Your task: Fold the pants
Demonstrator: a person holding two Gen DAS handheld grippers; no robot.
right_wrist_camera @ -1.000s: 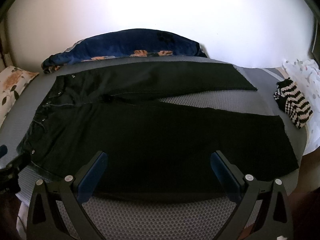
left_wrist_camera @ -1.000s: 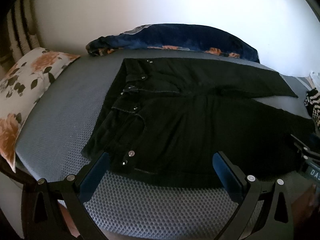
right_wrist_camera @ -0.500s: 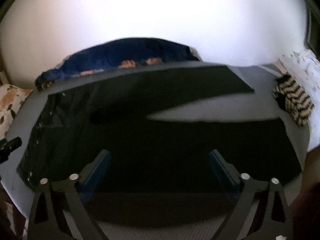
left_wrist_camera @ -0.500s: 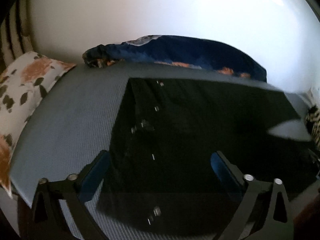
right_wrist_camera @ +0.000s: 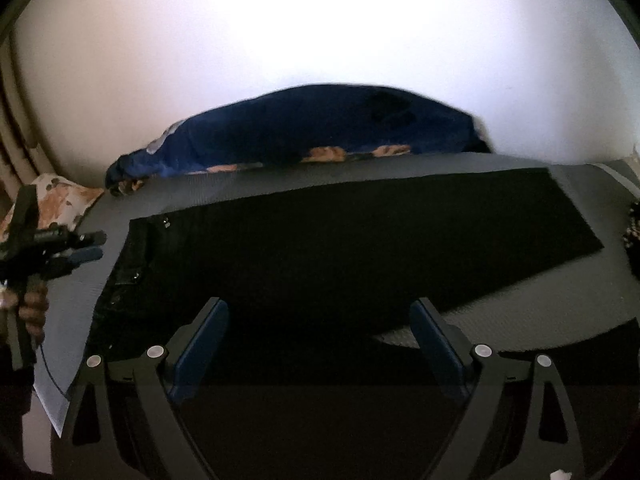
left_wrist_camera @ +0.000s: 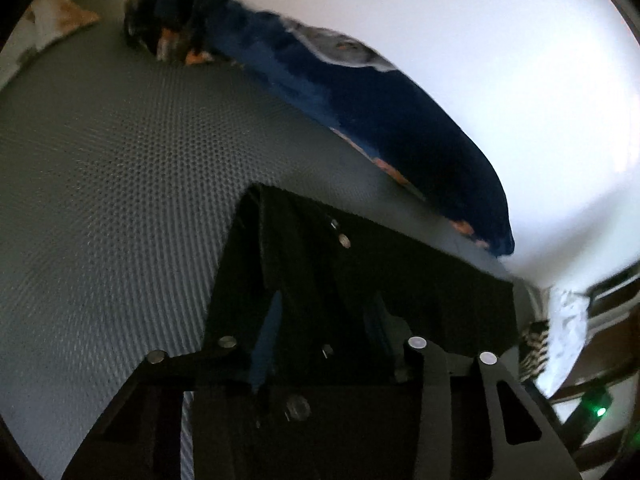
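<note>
**A:** What are your tongs doing?

**B:** My right gripper (right_wrist_camera: 318,336) is spread wide and low over the near leg of the pants (right_wrist_camera: 340,240), with nothing in it. My left gripper (left_wrist_camera: 326,300) is narrowed over the waistband at the bottom of its view. It's all black on black there, so I can't tell whether it has any cloth pinched.

**A:** What worries you?

**B:** Mostly the left side. If it has only the top layer, or nothing at all, I think the waist will slip or peel open the moment I lift, and the fold will go skewed. On the right, if I close this wide I could bunch up both layers or snag the grey mesh mattress (right_wrist_camera: 600,280) underneath. The left view is also tilted and blurred, so I could easily misjudge the edge.

**A:** How do the pants look?

**B:** They're black and lie flat across the middle of the right view. The waist with its metal studs is at centre left and the legs run to the right. A sliver of mattress shows between the legs at lower right.

**A:** Anything else around them?

**B:** There's a blue blanket (right_wrist_camera: 320,128) along the wall above them and a floral pillow (right_wrist_camera: 60,200) at the left edge.
</note>
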